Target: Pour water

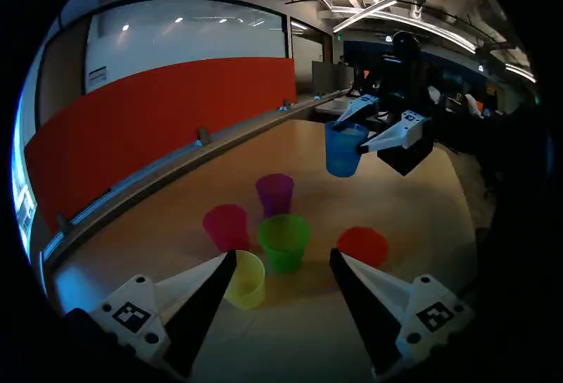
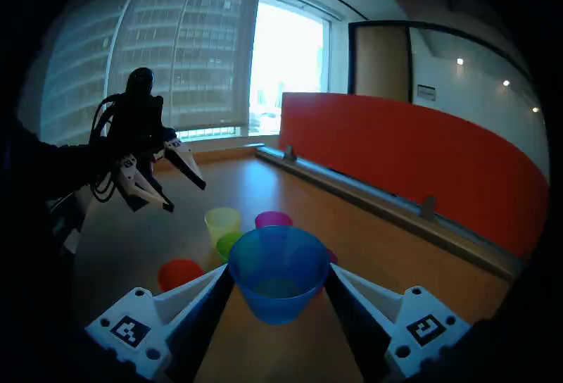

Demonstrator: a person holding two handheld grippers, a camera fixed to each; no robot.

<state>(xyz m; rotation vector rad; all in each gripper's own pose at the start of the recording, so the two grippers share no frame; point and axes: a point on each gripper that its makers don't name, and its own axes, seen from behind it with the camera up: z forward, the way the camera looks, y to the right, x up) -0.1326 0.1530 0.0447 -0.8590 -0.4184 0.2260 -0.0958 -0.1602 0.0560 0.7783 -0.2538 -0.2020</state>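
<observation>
The right tool [image 2: 278, 272] is clamped on the upright blue cup [image 2: 276, 291], held above the surface [image 1: 394, 193]. The green cup [image 1: 284, 239] stands ahead and below it, nearer the empty, spread left tool [image 1: 281, 253].

Cups, all plain solid colours: blue cup [image 2: 278, 281] translucent, base reads greenish; purple cup [image 1: 274, 193]; magenta cup [image 1: 226, 227]; green cup [image 1: 284, 241]; yellow cup [image 1: 246, 279], pale and translucent; red cup [image 1: 362, 246]. Left claw [image 1: 281, 253] and right claw [image 2: 278, 270] match: white fingers, black inner faces, a black-and-white square marker on each finger. Counter [image 1: 394, 200] is light tan wood, warmer orange-brown in the right gripper view; partition [image 1: 162, 115] flat orange-red; rail [image 1: 176, 165] under it grey; window [image 2: 183, 59] shows a pale grey grid pattern.
</observation>
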